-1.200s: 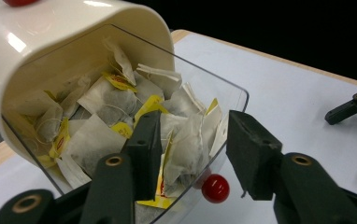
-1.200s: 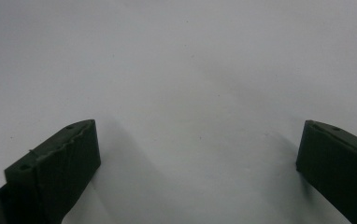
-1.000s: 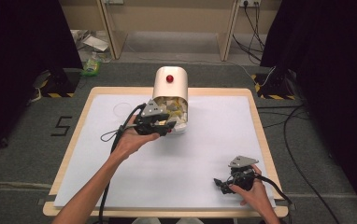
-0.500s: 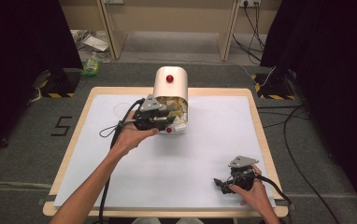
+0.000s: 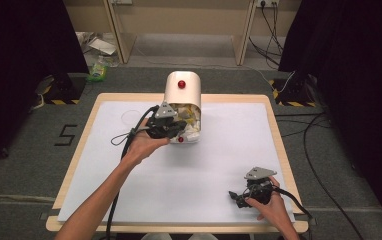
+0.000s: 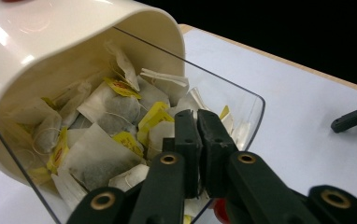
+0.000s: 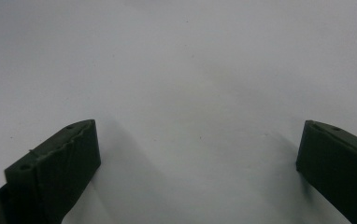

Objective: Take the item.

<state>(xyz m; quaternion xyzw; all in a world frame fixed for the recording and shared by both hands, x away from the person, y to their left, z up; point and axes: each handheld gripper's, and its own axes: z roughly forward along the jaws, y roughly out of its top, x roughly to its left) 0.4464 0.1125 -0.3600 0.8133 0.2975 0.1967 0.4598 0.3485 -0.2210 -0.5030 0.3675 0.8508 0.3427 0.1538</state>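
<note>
The cream plastic dispenser with a rounded hood and a clear tray front [image 5: 183,95] stood near the middle of the far edge of the white-covered wooden table [image 5: 229,150], its open tray facing the person. It was packed with paper tea bags with yellow tags [image 6: 102,126], heaped loosely at all angles.

The left gripper [image 6: 197,122] reached into the tray mouth from the person's side. Its jaws had just been closing and now stood pressed together, tips down among the bags at the near lip of the clear tray. In the left gripper view the pads met with almost no gap; whether a thin edge of paper or a tag was pinched between them could not be told, since the tips were sunk in the heap. The bags lay directly ahead of and slightly beyond the jaws, deeper under the hood, so any lift would likely have to come back towards the person and upwards to clear the tray's clear wall.

The right gripper [image 5: 239,196] rested near the front right corner of the table, well apart from the dispenser, its jaws spread wide over bare white cover with nothing between them. The left hand was plainly the nearer one for this pick.
</note>
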